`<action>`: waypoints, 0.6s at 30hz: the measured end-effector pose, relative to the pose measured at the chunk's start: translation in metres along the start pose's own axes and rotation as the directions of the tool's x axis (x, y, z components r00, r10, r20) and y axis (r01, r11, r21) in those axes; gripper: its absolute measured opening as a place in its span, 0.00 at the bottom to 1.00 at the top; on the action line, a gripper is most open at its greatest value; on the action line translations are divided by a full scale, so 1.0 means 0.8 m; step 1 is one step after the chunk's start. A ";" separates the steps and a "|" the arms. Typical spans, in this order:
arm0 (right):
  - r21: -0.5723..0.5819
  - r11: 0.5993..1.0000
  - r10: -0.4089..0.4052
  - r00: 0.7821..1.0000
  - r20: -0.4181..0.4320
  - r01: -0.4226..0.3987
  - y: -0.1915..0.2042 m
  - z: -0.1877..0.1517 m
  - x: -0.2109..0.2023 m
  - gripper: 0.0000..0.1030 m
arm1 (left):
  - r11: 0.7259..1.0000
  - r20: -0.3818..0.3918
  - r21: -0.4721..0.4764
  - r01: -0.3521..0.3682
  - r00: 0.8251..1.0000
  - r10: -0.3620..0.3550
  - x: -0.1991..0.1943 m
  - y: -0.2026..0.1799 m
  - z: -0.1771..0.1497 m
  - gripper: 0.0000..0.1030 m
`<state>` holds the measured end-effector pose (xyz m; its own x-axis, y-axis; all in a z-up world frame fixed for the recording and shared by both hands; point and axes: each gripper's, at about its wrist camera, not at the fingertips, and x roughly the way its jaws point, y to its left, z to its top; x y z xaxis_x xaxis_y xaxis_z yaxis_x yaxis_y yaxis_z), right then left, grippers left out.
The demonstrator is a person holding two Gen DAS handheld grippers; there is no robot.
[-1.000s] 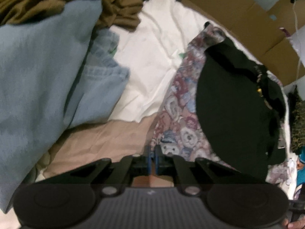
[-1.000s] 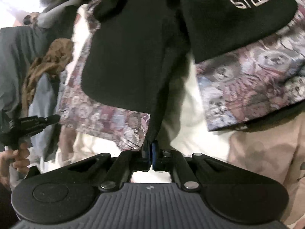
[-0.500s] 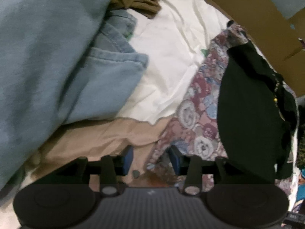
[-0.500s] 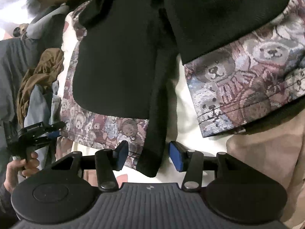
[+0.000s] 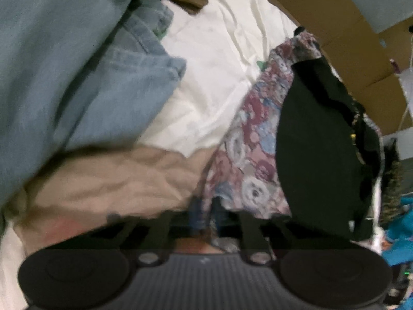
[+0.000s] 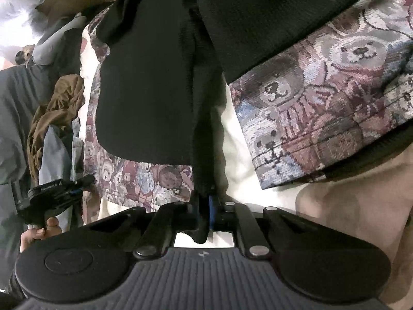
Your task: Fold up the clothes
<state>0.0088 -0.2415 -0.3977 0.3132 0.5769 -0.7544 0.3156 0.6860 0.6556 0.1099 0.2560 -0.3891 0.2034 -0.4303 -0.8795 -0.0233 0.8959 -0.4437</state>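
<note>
Both of your grippers are clamped on cloth, so the garment is pinned at two points and can be lifted or folded as one piece. Your right gripper (image 6: 205, 206) has its jaws pressed together on the lower end of the black garment (image 6: 160, 82), which hangs as a narrow fold into them. Your left gripper (image 5: 204, 211) is closed on the near edge of the bear-print fabric (image 5: 247, 160); the picture is blurred there. The black garment lies on top of the bear-print fabric, spread fairly flat, matte and dark. The white sheet (image 5: 214, 72) lies just beside the bear-print fabric.
</note>
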 end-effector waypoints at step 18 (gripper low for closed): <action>-0.149 0.984 0.094 0.996 -0.005 -0.094 0.061 -0.007 -0.022 0.00 | 0.999 0.125 -0.016 0.037 0.992 -0.035 -0.083 -0.014 0.013 0.05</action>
<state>0.0135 -0.2155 -0.3522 0.3371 0.6413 -0.6893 0.1475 0.6871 0.7114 0.1066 0.2755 -0.3242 0.3247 -0.4440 -0.8351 -0.0318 0.8773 -0.4788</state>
